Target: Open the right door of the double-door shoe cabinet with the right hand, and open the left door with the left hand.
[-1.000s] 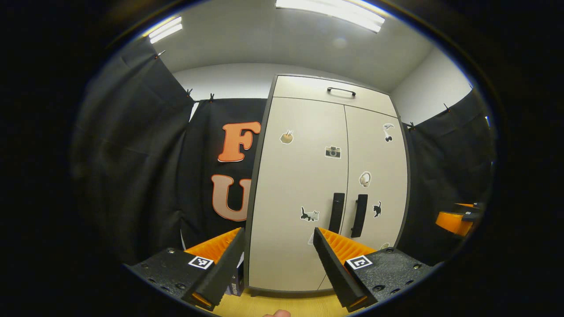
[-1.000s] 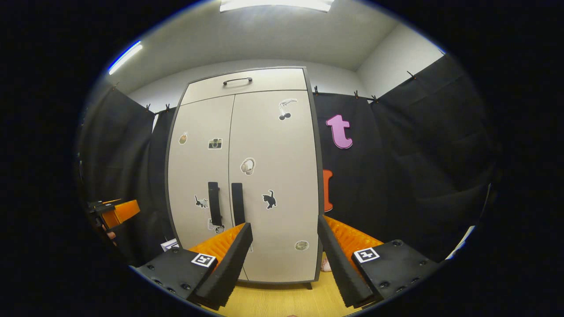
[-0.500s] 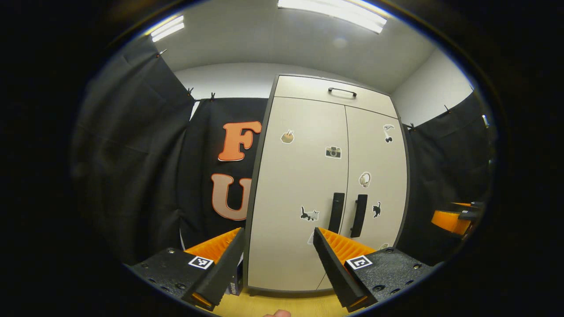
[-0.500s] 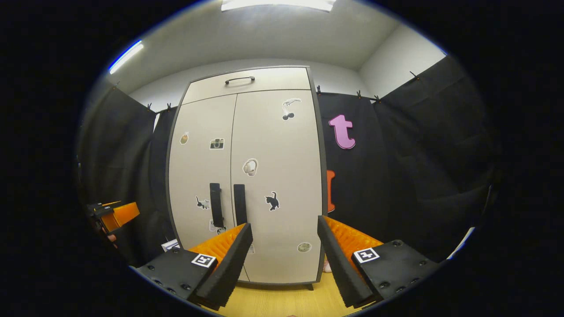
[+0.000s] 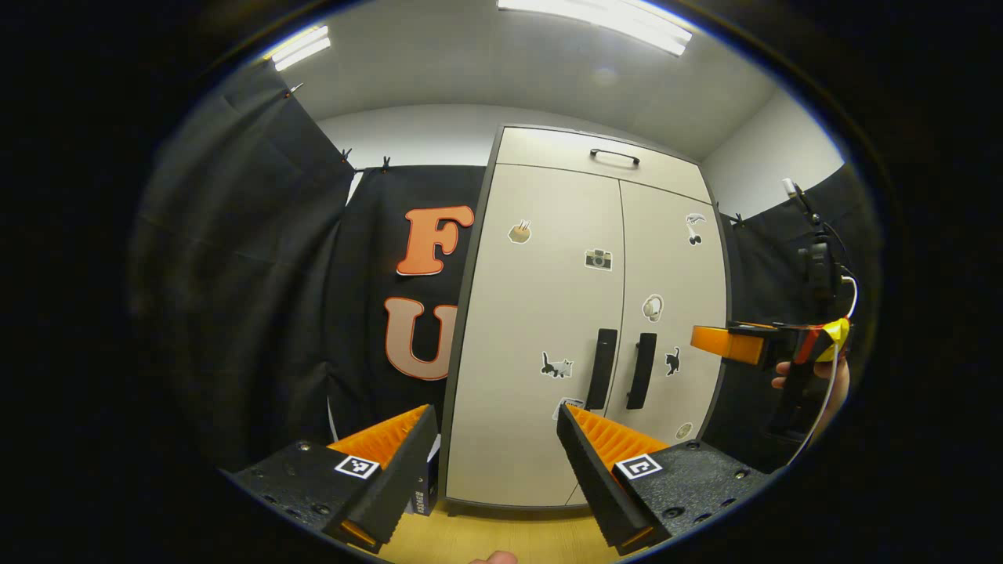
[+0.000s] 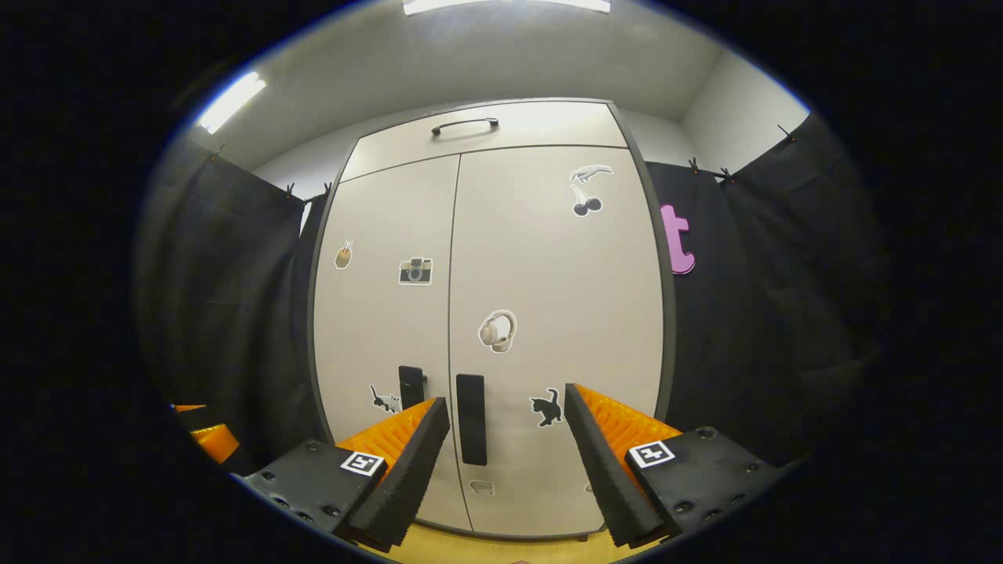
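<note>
The beige double-door shoe cabinet stands shut ahead. In the left gripper view its left door (image 5: 541, 313) carries a black vertical handle (image 5: 602, 379), and the right door (image 5: 674, 266) has its own handle (image 5: 642, 370). My left gripper (image 5: 495, 415) is open and empty, well short of the cabinet. At the right of that view a hand holds my right gripper (image 5: 729, 345) near the right door. In the right gripper view, my right gripper (image 6: 505, 399) is open, close to the right door (image 6: 548, 274). That door's handle (image 6: 471, 419) lies just inside the left finger, untouched.
A top drawer (image 5: 548, 149) with a black handle (image 6: 464, 125) sits above the doors. Stickers dot both doors. Black cloth walls flank the cabinet. A small box (image 5: 423, 493) stands on the wooden floor (image 5: 470, 540) by the cabinet's left side.
My right gripper has moved forward and up toward the right door, so the cabinet looms larger in its view. My left gripper has shifted only slightly. Both doors stay shut.
</note>
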`<state>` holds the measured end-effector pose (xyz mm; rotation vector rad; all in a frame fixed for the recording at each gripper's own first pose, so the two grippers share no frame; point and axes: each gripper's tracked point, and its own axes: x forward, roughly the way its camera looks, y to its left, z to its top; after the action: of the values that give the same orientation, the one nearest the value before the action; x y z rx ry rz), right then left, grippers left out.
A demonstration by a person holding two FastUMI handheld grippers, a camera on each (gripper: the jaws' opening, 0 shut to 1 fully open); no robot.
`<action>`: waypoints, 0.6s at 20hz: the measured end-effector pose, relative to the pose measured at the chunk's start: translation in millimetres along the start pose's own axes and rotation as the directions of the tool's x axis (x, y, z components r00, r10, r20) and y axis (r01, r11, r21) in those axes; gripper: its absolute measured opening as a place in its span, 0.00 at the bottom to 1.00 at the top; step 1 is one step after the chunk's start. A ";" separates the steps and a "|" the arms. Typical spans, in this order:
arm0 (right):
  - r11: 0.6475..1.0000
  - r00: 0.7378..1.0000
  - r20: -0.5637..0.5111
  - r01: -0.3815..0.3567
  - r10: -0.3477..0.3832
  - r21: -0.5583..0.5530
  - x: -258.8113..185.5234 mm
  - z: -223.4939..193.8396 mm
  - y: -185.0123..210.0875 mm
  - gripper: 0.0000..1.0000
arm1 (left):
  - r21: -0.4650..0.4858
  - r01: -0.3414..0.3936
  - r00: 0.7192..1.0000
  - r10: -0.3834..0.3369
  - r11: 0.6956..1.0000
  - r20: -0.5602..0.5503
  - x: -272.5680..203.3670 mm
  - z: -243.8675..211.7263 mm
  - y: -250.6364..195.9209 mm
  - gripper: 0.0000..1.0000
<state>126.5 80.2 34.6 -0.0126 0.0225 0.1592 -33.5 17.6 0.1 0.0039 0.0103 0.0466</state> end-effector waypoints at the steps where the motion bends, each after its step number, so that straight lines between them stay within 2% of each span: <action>1: 1.000 1.000 -0.002 0.003 -0.003 -0.004 12.6 -2.7 2.4 0.98 | 0.008 -0.010 1.000 0.010 1.000 0.002 -2.1 0.6 3.7 0.94; 2: 1.000 1.000 -0.009 0.002 -0.003 -0.007 24.4 -7.1 6.6 0.93 | 0.014 -0.022 1.000 0.022 1.000 0.005 -1.6 1.2 7.4 0.94; 5: 1.000 0.998 -0.070 -0.009 0.009 -0.010 53.7 -32.6 17.2 0.98 | 0.017 -0.051 0.999 0.051 0.999 0.007 -4.2 1.7 16.2 0.94; 9: 0.999 0.993 -0.111 0.030 -0.029 0.015 81.9 -59.7 15.9 0.98 | 0.019 -0.077 0.997 0.077 0.997 -0.003 -7.5 -3.3 25.6 0.94; 10: 0.999 0.992 -0.122 0.035 -0.033 0.020 85.6 -64.7 15.6 0.93 | 0.022 -0.084 0.996 0.084 0.996 -0.009 -6.9 -5.9 28.4 0.94; 11: 0.999 0.991 -0.132 0.038 -0.034 0.025 89.3 -69.5 15.9 0.93 | 0.024 -0.091 0.996 0.091 0.996 -0.011 -6.8 -6.7 31.2 0.94; 12: 0.999 0.990 -0.140 0.040 -0.036 0.030 91.8 -73.2 16.1 0.98 | 0.024 -0.096 0.995 0.096 0.995 -0.012 -6.7 -7.6 34.5 0.94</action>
<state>213.1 109.6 -40.8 0.0085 0.1641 0.1194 -41.9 51.8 -7.3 0.0271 0.0241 0.1428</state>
